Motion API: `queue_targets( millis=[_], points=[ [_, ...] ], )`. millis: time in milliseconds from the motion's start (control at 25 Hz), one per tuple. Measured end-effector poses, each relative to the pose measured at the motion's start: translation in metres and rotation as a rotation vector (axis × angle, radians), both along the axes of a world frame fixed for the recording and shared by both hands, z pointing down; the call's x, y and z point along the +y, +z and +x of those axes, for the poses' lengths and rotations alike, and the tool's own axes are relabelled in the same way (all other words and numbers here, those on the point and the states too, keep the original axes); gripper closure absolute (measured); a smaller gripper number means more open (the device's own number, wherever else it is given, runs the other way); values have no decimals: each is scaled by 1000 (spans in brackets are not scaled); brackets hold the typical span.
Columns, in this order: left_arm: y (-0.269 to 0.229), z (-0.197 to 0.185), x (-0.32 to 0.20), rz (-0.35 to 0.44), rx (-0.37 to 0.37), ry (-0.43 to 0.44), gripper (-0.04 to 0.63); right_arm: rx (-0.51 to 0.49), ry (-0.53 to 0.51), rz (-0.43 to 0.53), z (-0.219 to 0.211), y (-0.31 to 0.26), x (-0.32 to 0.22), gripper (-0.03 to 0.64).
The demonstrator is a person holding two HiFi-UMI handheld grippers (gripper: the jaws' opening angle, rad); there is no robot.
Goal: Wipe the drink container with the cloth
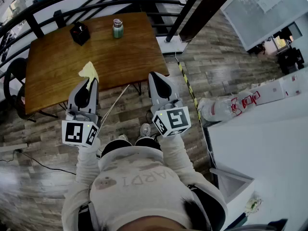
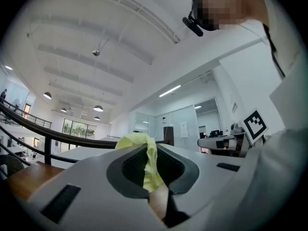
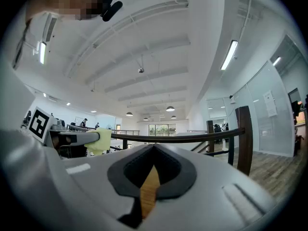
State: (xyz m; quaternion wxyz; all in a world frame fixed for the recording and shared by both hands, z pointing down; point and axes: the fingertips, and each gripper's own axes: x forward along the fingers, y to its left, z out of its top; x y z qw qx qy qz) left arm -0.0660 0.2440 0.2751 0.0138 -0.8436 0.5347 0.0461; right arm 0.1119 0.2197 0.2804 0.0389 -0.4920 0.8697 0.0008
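A green drink container (image 1: 118, 29) with a metal lid stands upright at the far side of the wooden table (image 1: 62, 61). My left gripper (image 1: 88, 82) is held at the table's near edge, tilted upward, shut on a pale yellow cloth (image 1: 89, 70) that sticks out past its tips; the cloth (image 2: 142, 162) fills the gap between the jaws in the left gripper view. To its right my right gripper (image 1: 158, 76) is shut and holds nothing (image 3: 153, 150). From the right gripper view the left gripper and the yellow cloth (image 3: 98, 141) show at the left.
A black box (image 1: 80, 33) stands at the table's far left. A dark chair (image 1: 14, 81) is at the table's left end. Black railings (image 1: 96, 4) curve behind the table. A white counter (image 1: 260, 143) with a plastic-wrapped bundle (image 1: 226, 107) lies to my right.
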Motion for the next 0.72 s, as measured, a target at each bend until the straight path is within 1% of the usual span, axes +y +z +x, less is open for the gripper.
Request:
queue_targets(
  millis=[520,720],
  points=[
    [-2,-11,16,10,6,12,565,5,12,21,-12,-6,17,606],
    [1,-18,16,8,20,10,565,40,-10,35,-25,-5,21,606]
  ],
)
